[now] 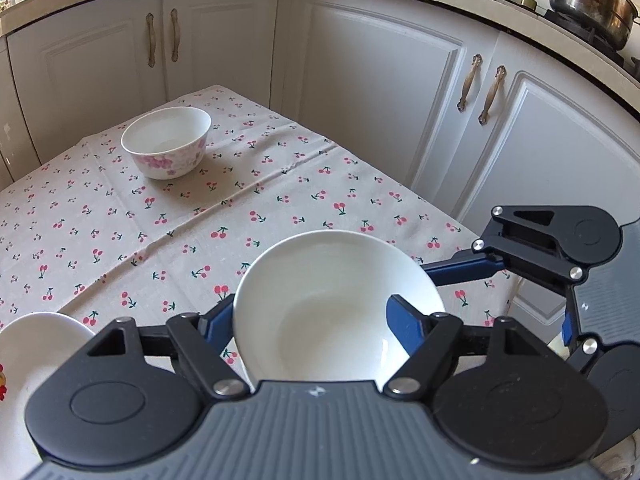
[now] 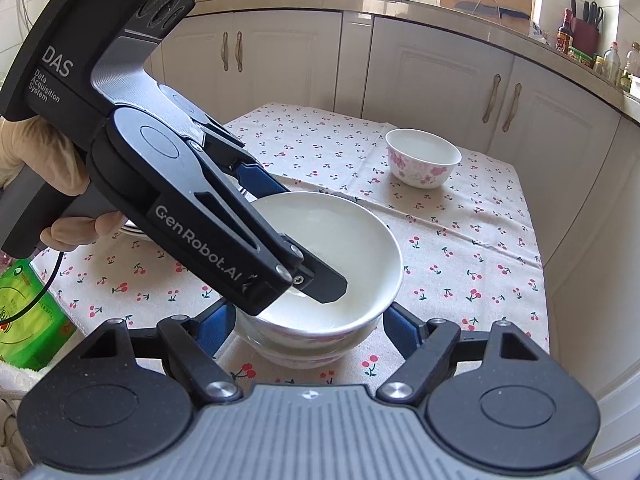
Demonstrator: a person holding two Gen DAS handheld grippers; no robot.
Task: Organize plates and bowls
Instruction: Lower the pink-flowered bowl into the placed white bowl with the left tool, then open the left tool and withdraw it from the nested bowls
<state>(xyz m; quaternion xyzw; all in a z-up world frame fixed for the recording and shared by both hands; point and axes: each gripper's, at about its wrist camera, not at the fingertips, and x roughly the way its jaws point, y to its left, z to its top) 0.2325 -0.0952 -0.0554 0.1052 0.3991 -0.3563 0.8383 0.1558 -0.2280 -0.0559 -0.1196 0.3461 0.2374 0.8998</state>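
left gripper (image 2: 280,240) pinches white bowl (image 2: 360,256) rim, bowl upright, mouth upward.

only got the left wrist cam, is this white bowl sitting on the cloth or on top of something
Observer: On top of something. From the right wrist, the white bowl sits nested in a pink-flowered bowl underneath it.
Operator: ok, and the right tool, i only see one finger, where's the other
Observer: It straddles that stack, one finger on each side, low down by the flowered bowl. I cannot tell whether the fingers press on it.
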